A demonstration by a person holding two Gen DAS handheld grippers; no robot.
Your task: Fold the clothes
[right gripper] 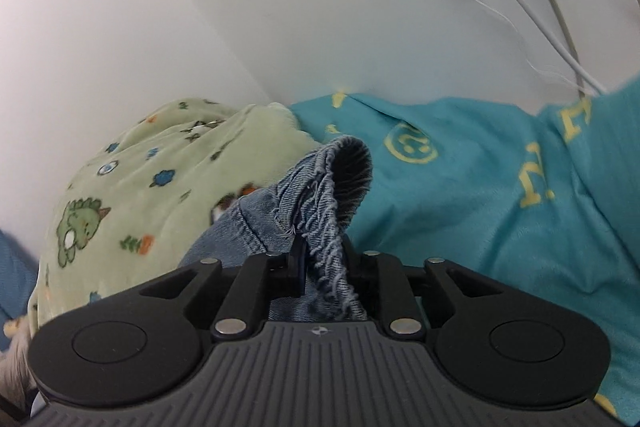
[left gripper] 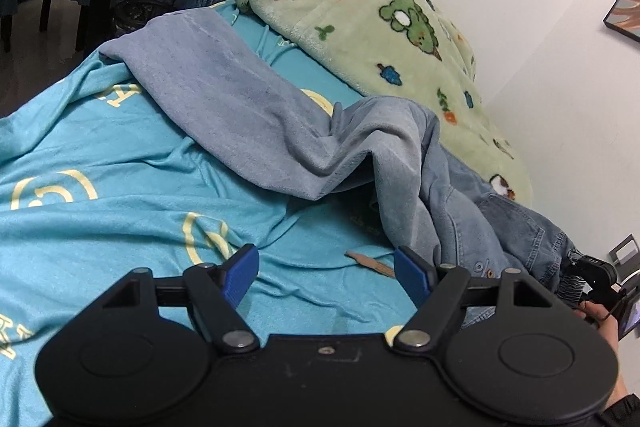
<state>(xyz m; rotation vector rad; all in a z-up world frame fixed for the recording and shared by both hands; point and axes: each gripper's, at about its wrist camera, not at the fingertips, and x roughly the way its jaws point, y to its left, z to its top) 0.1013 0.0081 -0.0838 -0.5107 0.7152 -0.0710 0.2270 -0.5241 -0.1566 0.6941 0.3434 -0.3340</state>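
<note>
Over teal bedsheet (left gripper: 100,155), right gripper (right gripper: 324,263) clamps jeans (right gripper: 320,195); left gripper (left gripper: 326,273) gapes beside them.

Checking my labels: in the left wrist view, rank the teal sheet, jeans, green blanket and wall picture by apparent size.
1. Teal sheet, largest.
2-3. Jeans and green blanket look similar; jeans lie nearer, so unranked.
4. Wall picture, smallest and cut off.

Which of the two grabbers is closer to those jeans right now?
Right. The right gripper is clamped on the frayed hem of the jeans. The left gripper is open above the teal sheet, beside the jeans, not touching.
</note>
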